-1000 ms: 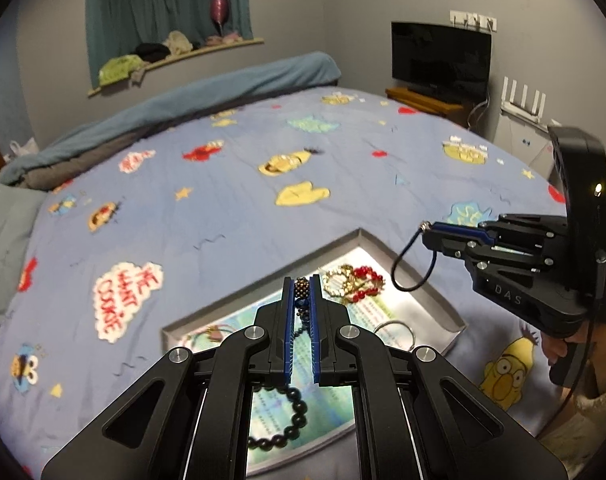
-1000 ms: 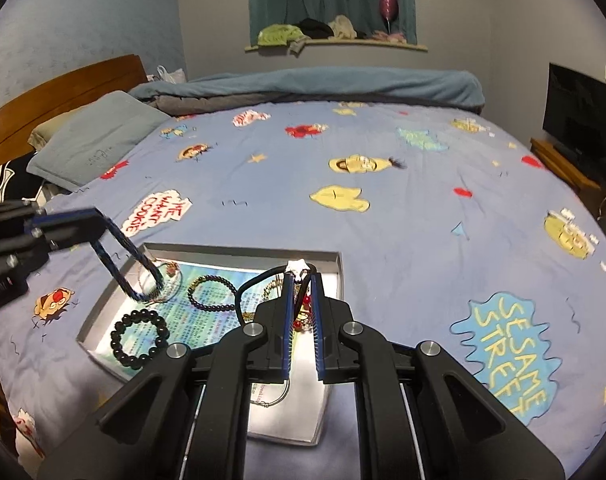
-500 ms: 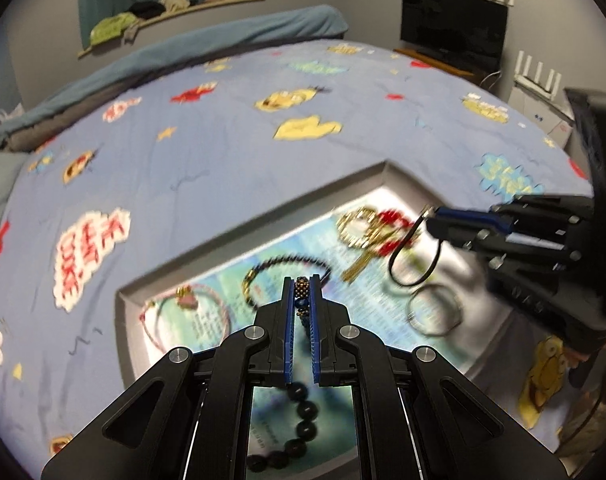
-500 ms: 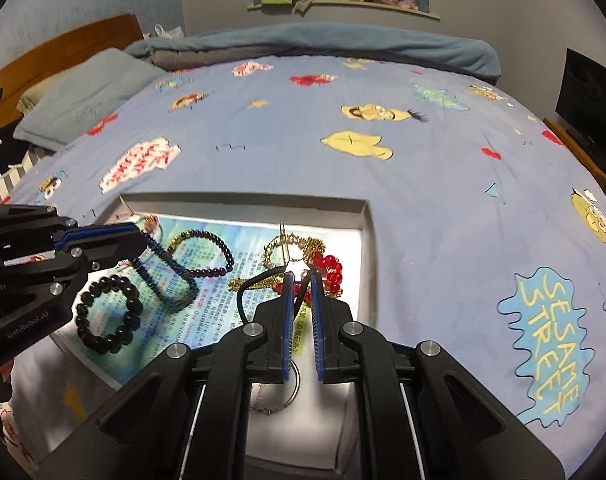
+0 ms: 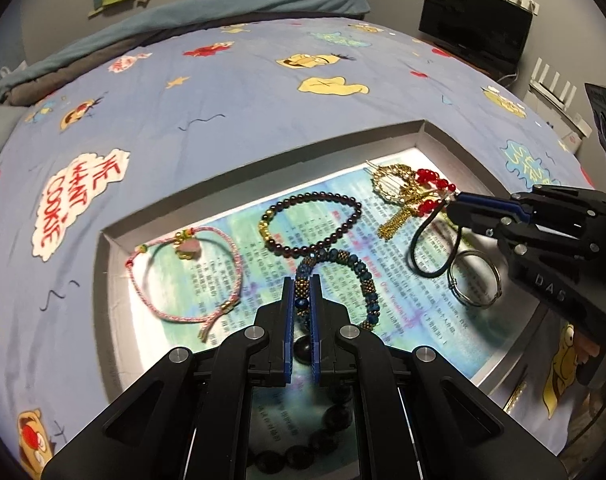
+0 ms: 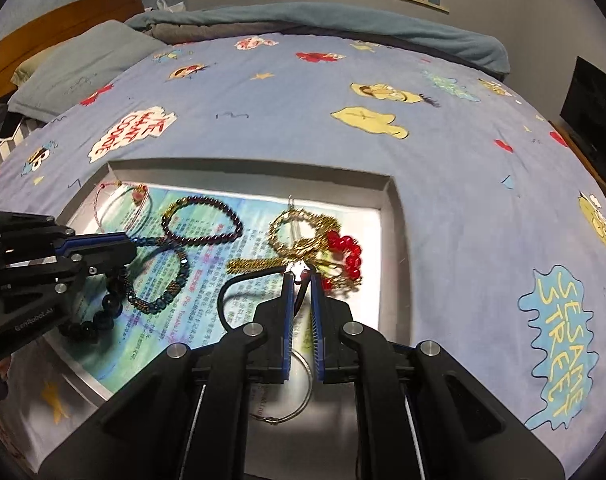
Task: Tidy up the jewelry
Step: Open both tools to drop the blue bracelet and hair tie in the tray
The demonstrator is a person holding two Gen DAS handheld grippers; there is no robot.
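Gripping blue bracelet [image 5: 355, 276], left tongs [image 5: 302, 304] closed.

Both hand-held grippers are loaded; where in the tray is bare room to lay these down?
Free: the white strip along the tray's right wall, beyond the red beads, and the paper between the pink cord bracelet and blue beaded bracelet. Crowded: around the gold piece, purple bead bracelet and silver ring.

Glossy dark beads form the beaded bracelet [image 5: 315, 220]; the pink bracelet [image 5: 183, 276] is woven cord; shiny metal ring [image 5: 475, 278]; printed cloth bedsheet [image 5: 223, 92]; matt grey tray [image 5: 263, 160].
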